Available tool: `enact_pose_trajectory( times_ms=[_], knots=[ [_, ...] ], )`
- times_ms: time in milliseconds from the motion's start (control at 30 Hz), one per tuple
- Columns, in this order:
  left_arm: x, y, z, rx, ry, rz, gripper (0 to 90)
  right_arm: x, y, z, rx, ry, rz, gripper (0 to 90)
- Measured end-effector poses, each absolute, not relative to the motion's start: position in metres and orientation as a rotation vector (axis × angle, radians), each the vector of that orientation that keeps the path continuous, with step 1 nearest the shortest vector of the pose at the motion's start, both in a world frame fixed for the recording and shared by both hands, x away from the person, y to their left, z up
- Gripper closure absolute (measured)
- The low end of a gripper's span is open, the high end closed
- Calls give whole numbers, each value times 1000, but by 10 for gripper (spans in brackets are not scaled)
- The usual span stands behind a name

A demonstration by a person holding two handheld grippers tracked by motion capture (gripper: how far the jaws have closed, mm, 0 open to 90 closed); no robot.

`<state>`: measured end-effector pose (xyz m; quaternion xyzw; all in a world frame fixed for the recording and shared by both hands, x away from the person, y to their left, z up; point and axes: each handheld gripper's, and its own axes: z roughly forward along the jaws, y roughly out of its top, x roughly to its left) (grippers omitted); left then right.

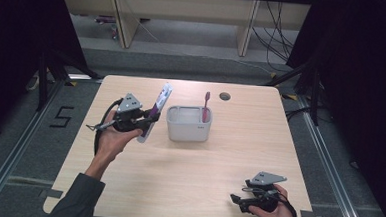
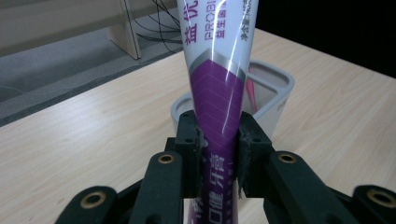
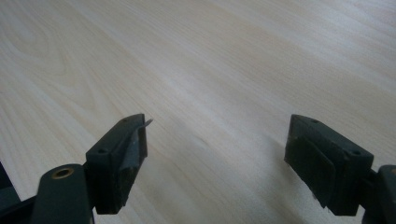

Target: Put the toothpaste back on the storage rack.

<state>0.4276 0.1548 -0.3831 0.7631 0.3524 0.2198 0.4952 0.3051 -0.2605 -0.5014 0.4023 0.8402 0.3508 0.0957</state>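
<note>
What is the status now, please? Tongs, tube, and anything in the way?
Left tongs shut on toothpaste tube, lifted beside grey holder. Right tongs open, nothing between, low over table. Pink toothbrush stands in holder; rest of opening free.

The toothpaste tube (image 2: 217, 93) runs off the top edge of the left gripper view, so its upper end and part of its lettering are cut away; its lower end is covered where the left gripper (image 2: 218, 144) clamps it, and the picture's bottom edge trims the rest. Behind the tube, the grey holder (image 2: 275, 91) is half hidden, and the pink toothbrush (image 2: 251, 88) inside it shows as a mere sliver beside the tube. From the high view, the toothbrush's (image 1: 205, 108) bristles are too small to make out, and the holder's (image 1: 188, 124) wall hides its lower part. The print on the tube (image 1: 157, 109) is unreadable there.
</note>
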Motion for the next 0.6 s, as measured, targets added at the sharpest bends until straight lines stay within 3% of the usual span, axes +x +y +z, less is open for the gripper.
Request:
enact_pose_trajectory(
  times_ms=[600],
  knots=[
    [447,116,-371,1780,812,547,736,306,-261,-502,1183,2482,1047,219]
  ],
)
